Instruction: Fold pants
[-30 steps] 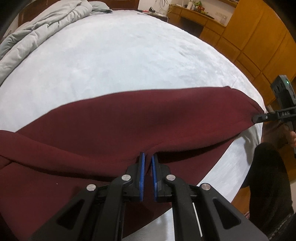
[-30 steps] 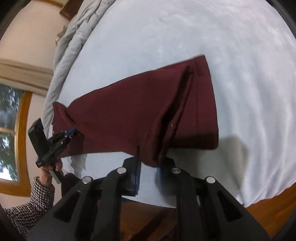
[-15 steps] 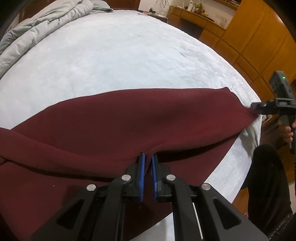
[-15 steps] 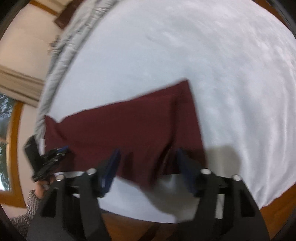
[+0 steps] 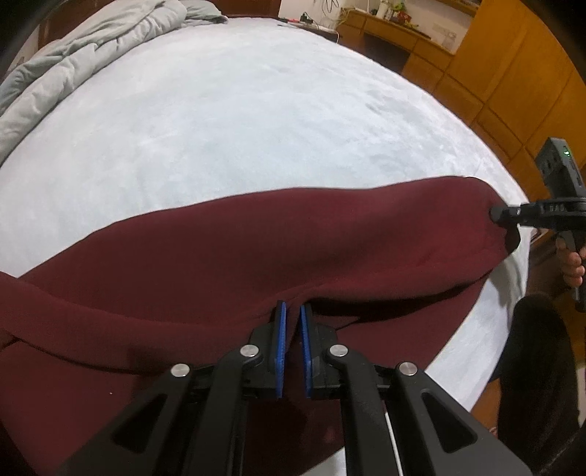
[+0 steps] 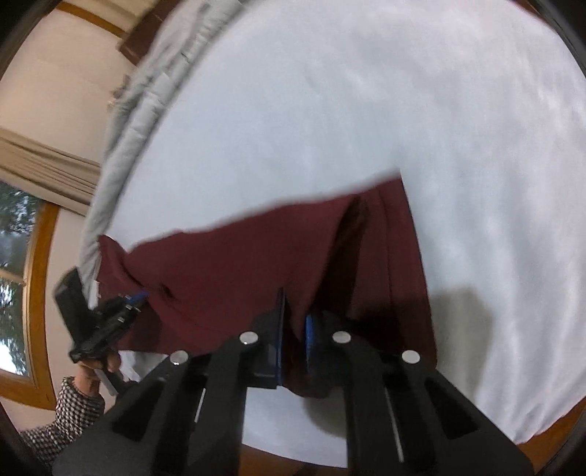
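The maroon pants (image 5: 256,256) lie across the bed (image 5: 256,121) at its near edge, soft and limp (sagging between grips). The left tool (image 5: 291,322) pinches their near edge; the right tool (image 6: 295,322) has just closed on the cloth at the far end.

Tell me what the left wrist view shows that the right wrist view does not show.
Only the left wrist view shows the wooden cabinets and the desk beyond the bed.

Only the right wrist view shows the window, the curtain and the checked sleeve.

Both show the dark red pants lying on the white bed, the grey duvet at the far edge, and both tools shut on the cloth: the left gripper and the right gripper, whose jaws have just closed on it.
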A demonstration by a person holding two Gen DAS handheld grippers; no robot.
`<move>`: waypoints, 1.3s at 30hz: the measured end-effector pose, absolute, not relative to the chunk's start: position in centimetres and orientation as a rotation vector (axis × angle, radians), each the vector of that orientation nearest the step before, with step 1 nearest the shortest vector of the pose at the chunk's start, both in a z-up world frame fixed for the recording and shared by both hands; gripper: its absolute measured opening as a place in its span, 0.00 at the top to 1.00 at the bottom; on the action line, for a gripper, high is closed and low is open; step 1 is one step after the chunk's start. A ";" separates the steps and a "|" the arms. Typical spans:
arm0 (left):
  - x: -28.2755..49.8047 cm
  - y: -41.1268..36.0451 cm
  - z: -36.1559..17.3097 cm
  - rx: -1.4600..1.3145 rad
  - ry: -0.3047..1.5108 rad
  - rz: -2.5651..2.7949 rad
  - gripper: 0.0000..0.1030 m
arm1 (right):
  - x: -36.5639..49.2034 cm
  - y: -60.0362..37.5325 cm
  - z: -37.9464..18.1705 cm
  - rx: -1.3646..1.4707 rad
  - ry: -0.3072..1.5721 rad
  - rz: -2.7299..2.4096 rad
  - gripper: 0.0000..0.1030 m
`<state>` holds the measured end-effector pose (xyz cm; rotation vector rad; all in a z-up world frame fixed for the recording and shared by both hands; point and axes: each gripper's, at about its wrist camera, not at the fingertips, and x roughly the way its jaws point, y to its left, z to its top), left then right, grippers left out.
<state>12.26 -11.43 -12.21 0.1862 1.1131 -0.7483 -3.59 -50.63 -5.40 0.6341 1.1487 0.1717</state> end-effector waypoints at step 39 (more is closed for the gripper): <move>17.4 6.7 -8.4 -0.086 1.201 -0.302 0.36 | 7.5 -23.0 -8.1 -0.059 1.209 0.631 0.40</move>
